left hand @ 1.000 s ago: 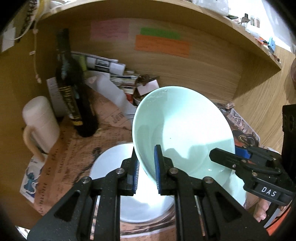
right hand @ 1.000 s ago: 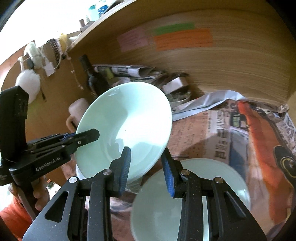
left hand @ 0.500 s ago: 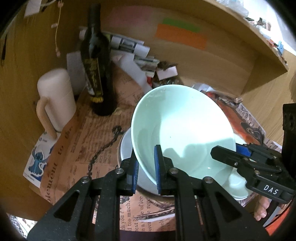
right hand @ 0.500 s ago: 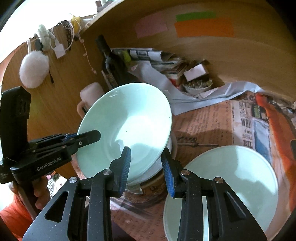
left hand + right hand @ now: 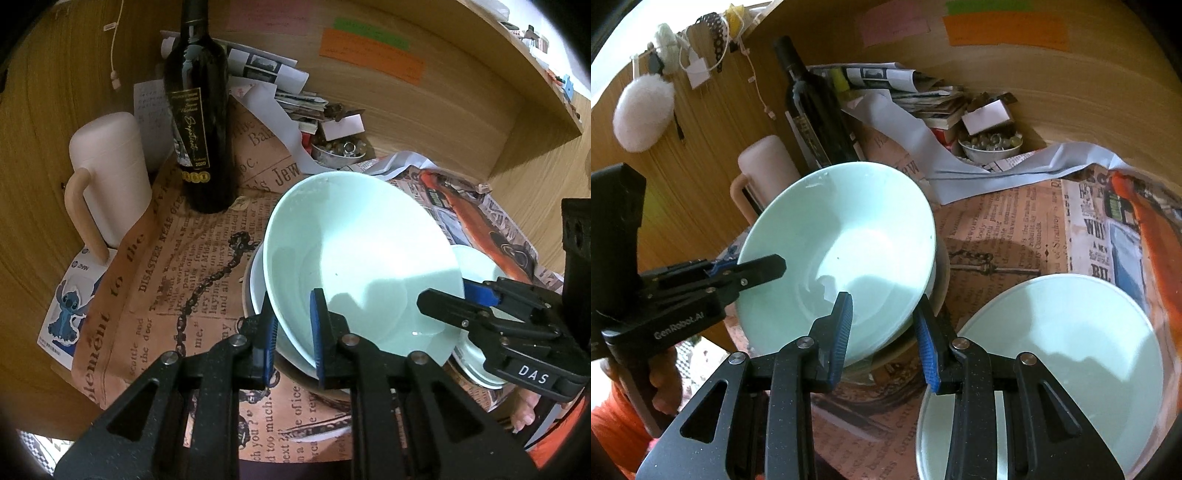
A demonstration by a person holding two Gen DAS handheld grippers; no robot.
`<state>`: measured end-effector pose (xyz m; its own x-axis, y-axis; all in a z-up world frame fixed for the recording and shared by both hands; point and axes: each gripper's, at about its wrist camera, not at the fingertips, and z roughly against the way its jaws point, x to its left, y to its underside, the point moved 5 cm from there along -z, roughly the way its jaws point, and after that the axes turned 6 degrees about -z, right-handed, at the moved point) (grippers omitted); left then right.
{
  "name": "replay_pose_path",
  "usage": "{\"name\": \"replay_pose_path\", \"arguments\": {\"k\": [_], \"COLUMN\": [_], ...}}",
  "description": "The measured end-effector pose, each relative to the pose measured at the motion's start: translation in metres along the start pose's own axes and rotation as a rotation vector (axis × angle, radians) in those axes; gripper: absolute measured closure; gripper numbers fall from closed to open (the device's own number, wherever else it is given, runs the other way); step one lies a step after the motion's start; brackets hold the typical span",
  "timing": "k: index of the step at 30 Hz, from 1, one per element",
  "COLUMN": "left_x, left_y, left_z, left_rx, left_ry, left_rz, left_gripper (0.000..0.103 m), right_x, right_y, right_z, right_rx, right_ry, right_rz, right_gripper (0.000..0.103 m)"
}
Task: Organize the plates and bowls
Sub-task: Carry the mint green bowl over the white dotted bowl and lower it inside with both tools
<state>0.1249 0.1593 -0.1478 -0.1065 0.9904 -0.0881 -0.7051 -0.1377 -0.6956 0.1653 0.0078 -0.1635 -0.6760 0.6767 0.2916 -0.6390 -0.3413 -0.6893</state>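
The pale green bowl sat tilted between the two grippers, each one pinching its rim from a different side. In the left wrist view the left gripper straddled the near rim: one blue pad lay inside the bowl against the wall, the other outside under the rim, so the claw was clenched on the bowl. Its jaws had just been opening a little, with the rim between them and both pads touching it. The right gripper gripped the bowl's near edge the same way, one finger inside and one outside, clamped on the wall.

The bowl's lower side rested in or just over a white dish that stood on the newspaper-print lining of the wooden shelf; whether the two ceramic surfaces touched I could not tell. To the right of it, in the right wrist view, a second pale green plate lay flat on the paper, just beside the right gripper's outer finger.

Behind the bowl stood a dark wine bottle and, left of that, a pink lidded mug with a handle. A small bowl of trinkets sat further back by a stack of papers.
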Motion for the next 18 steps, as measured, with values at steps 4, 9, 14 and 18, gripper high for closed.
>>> {"name": "replay_pose_path", "arguments": {"k": [4,9,14,18], "left_x": [0.003,0.002,0.001,0.000], "left_y": [-0.003,-0.006,-0.010,-0.017], "left_z": [-0.002,-0.004,-0.009,-0.007], "left_rx": [0.003,0.011,0.033,0.012], "left_ry": [0.007,-0.009,-0.021,-0.056], "left_rz": [0.017,-0.001,-0.017,-0.040], "left_gripper": [0.086,0.086,0.085,0.077], "right_x": [0.002,0.001,-0.001,0.001], "right_y": [-0.001,-0.003,-0.004,-0.008], "right_z": [-0.002,-0.005,-0.005,0.002], "right_rx": [-0.002,-0.012,-0.027,-0.065], "right_ry": [0.027,0.047,0.095,0.112], "right_rz": [0.034,0.044,0.061,0.087], "right_gripper": [0.072,0.072,0.071,0.066]}}
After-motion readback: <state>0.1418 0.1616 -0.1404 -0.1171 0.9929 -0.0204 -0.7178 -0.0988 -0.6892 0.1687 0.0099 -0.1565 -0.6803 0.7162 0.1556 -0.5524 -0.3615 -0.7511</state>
